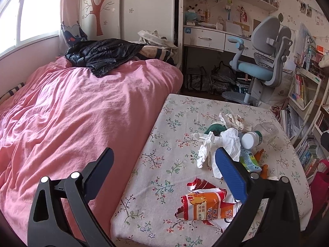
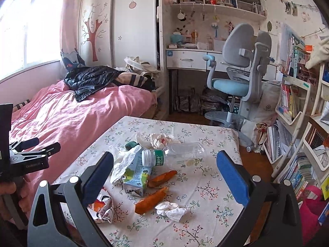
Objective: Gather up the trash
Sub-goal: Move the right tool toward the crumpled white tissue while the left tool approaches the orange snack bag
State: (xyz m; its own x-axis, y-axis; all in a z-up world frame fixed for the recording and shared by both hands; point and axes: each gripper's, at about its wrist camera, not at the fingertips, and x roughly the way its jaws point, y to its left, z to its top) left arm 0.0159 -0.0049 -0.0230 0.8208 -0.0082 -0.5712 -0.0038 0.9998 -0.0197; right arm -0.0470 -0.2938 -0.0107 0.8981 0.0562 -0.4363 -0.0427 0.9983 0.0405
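Two grippers up, both with jaws wide apart and nothing between them. Left gripper [image 1: 164, 164] hangs over the near-left edge of the worktop [image 1: 164, 127], beside the pink bed [image 1: 82, 113]; from the right wrist view, seen low at the left, also spread. Right gripper [image 2: 164, 166] hovers over the middle of the pile, jaws straddling it, probably sizing up a first grab.

Trash bunched mid-worktop, handy for picking piece by piece:
- red-orange snack wrapper [image 1: 203, 205], torn, nearest the left gripper, apart from the heap
- crumpled white tissue [image 1: 218, 146], lying against the green scrap behind it
- clear plastic bottle [image 2: 174, 154] on its side, white cap toward camera, resting on the drink carton [image 2: 136, 177]
- two orange peel-like pieces [image 2: 152, 201], just beside the carton
- small tissue wad [image 2: 170, 209], touching the nearer orange piece

No bin or open bag identifiable. Black plastic sheet [image 1: 102, 53] on the bed could be a bag; cannot tell.

Wrapper looks easiest for left: flat, isolated, light. Bottle likely to roll if pinched off-centre.
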